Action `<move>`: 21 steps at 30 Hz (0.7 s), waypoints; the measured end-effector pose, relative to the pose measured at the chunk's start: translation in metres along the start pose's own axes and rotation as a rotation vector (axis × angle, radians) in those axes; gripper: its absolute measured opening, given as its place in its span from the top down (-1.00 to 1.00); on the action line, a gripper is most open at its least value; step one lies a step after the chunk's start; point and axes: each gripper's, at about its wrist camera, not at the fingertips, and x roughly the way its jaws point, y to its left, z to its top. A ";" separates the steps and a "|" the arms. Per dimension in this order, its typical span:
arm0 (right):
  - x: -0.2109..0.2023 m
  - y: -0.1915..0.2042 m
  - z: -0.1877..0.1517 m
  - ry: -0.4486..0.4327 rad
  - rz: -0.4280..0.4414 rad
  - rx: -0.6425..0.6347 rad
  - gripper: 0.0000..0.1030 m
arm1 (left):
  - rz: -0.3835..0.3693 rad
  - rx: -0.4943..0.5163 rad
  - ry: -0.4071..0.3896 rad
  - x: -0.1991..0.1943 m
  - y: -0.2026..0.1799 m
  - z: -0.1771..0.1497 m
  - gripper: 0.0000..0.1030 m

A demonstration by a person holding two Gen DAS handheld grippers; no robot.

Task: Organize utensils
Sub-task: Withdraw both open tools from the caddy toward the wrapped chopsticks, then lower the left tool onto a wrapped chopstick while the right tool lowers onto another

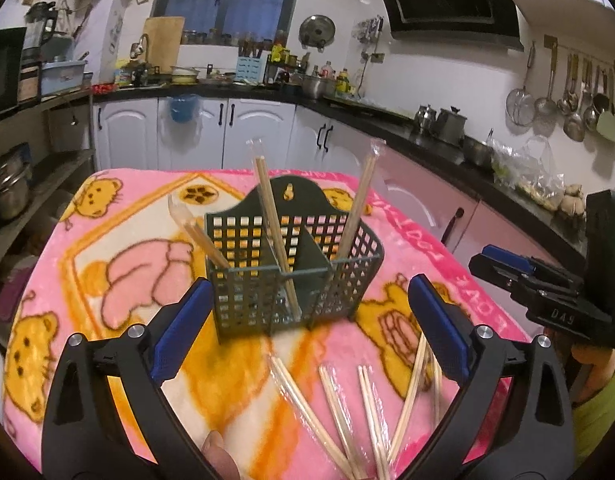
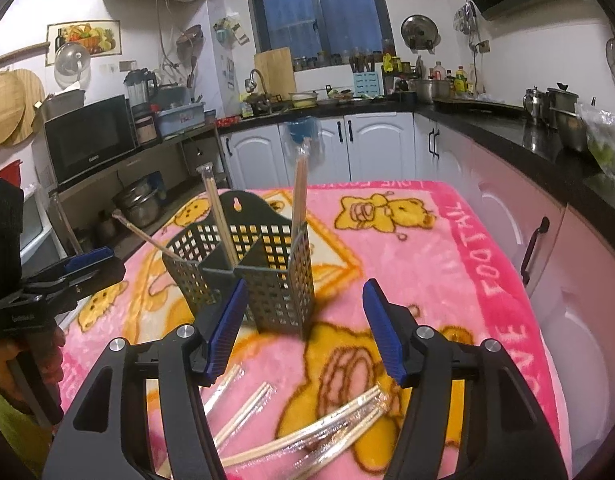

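The left tongs (image 1: 307, 324) stand wide open with nothing between the blue pads, hanging low over the pink blanket (image 1: 107, 208) that covers the tabletop, just this side of the dark green basket (image 1: 291, 268). The right tongs (image 2: 303, 328) are open too, somewhat narrower, and also empty; they hover above a loose heap of wrapped chopsticks (image 2: 307, 432) lying flat on the blanket. Both point downward at a slant, which looks like a reach for the next pair from that heap. The basket stands upright near the middle of the blanket, split into compartments by a divider, with a hanging hole in its tall back. Three wrapped pairs (image 1: 273, 216) already stand in it, leaning outward against the mesh walls because they are much taller than the basket. So the sorting seems partly done: several pairs remain on the blanket close to the tongs. Beyond are white cabinets (image 1: 243, 136), a dark counter crowded with pots, and a window.
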 end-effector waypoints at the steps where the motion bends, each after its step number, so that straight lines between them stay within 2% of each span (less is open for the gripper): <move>1: 0.000 -0.002 -0.002 0.006 -0.002 0.003 -0.12 | -0.002 -0.001 0.007 0.001 0.000 -0.002 -0.75; 10: 0.000 -0.018 -0.019 0.044 -0.017 0.041 -0.13 | -0.010 -0.008 0.061 0.014 -0.004 -0.022 -0.75; 21: -0.003 -0.051 -0.043 0.103 -0.063 0.075 -0.12 | -0.043 -0.015 0.173 0.044 -0.013 -0.046 -0.74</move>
